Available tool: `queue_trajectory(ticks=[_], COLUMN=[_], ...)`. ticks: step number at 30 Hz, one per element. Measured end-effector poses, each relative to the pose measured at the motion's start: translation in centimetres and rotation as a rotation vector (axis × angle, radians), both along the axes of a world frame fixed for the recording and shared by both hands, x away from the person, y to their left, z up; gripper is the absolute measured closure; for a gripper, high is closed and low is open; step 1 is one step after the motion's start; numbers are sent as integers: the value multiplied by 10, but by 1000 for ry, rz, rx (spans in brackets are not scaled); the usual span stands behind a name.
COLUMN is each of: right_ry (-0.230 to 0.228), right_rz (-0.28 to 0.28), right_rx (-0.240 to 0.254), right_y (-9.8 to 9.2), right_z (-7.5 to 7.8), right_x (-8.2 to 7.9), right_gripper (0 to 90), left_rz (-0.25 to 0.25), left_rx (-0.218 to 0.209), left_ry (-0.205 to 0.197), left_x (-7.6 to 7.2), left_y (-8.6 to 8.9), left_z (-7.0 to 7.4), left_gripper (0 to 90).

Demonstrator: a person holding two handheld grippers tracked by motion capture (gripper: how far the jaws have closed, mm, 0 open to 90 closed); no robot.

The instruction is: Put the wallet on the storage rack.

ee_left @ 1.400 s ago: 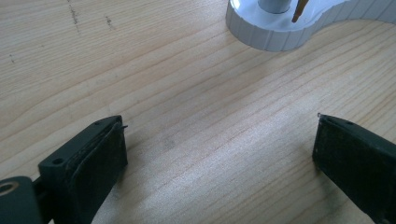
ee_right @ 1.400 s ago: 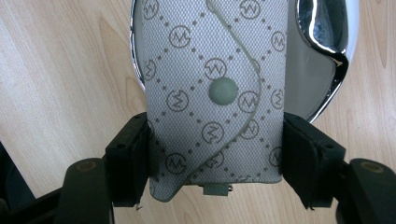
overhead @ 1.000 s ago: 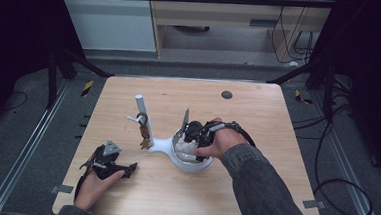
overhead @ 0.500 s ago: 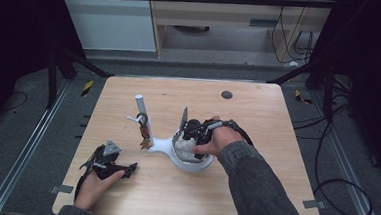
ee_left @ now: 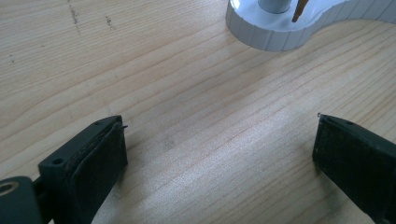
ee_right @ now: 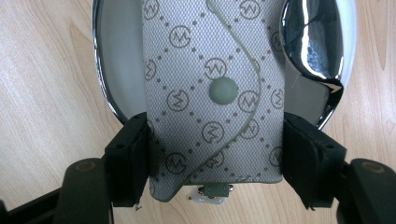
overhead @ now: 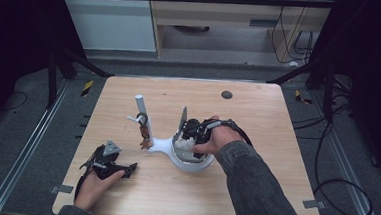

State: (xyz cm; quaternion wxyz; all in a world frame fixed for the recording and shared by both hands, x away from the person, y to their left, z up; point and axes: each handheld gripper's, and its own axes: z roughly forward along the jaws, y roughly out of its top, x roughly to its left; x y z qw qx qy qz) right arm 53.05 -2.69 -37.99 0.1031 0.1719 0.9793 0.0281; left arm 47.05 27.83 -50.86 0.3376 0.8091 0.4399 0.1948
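Both grippers sit over the wooden tabletop [overhead: 276,143]. Left gripper [overhead: 106,163] rests near the front left corner with its jaws wide apart and nothing between them, so it seems to be just waiting. In the left gripper view, bare wood lies between the jaws, and the white stand base [ee_left: 280,32] is a little way ahead.

Right gripper [ee_right: 217,154] is near the middle of the tabletop. Its jaws press on both sides of a small grey pouch [ee_right: 212,93], so it is clamped on the pouch. The pouch hangs over the round white dish [overhead: 191,163] of the stand, and a shiny metal rim [ee_right: 105,88] shows behind it. My guess is that the pouch is going into the dish or coming out of it; I cannot tell which.

The stand also has a white post [overhead: 141,109] with small things hanging from it, too small to name.

The pouch has a round snap button [ee_right: 223,89]. Its cloth is covered with dots and little circles, each holding a letter like an M. No other words can be read.
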Motion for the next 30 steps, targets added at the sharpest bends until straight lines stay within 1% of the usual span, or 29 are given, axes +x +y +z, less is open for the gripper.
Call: queue_trajectory(ticks=[3, 6, 7, 8, 9, 10, 14, 18, 21, 26, 30], right_ry=[1, -6, -6, -7, -5, -2, -14, -22, -25, -32, -44], right_rz=[-2, -2, -12, -17, -28, -34, -36, -46, -38, -45, -49], right_rx=[-6, -1, 5, 20, 44, 75, 82, 108, 114, 119, 143], right_y=[1, 3, 3, 3, 3, 2, 0, -3, -4, -5, -8], right_z=[0, -2, -3, -3, -2, 1, 3, 9, 11, 13, 18], right_x=[0, 1, 1, 1, 1, 0, -2, -5, -6, -9, -11], right_gripper=[311, 298, 286, 251, 229, 228, 232, 239, 240, 239, 235], left_rz=[0, 0, 0, 0, 0, 0, 0, 0, 0, 0, 0], left_rx=[0, 0, 0, 0, 0, 0, 0, 1, 1, 0, 0], left_ry=[0, 0, 0, 0, 0, 0, 0, 0, 0, 0, 0], left_x=[0, 0, 0, 0, 0, 0, 0, 0, 0, 0, 0], left_y=[0, 0, 0, 0, 0, 0, 0, 0, 0, 0, 0], left_z=[0, 0, 0, 0, 0, 0, 0, 0, 0, 0, 0], left_gripper=[22, 22, 22, 22, 22, 22, 22, 21, 22, 22, 22])
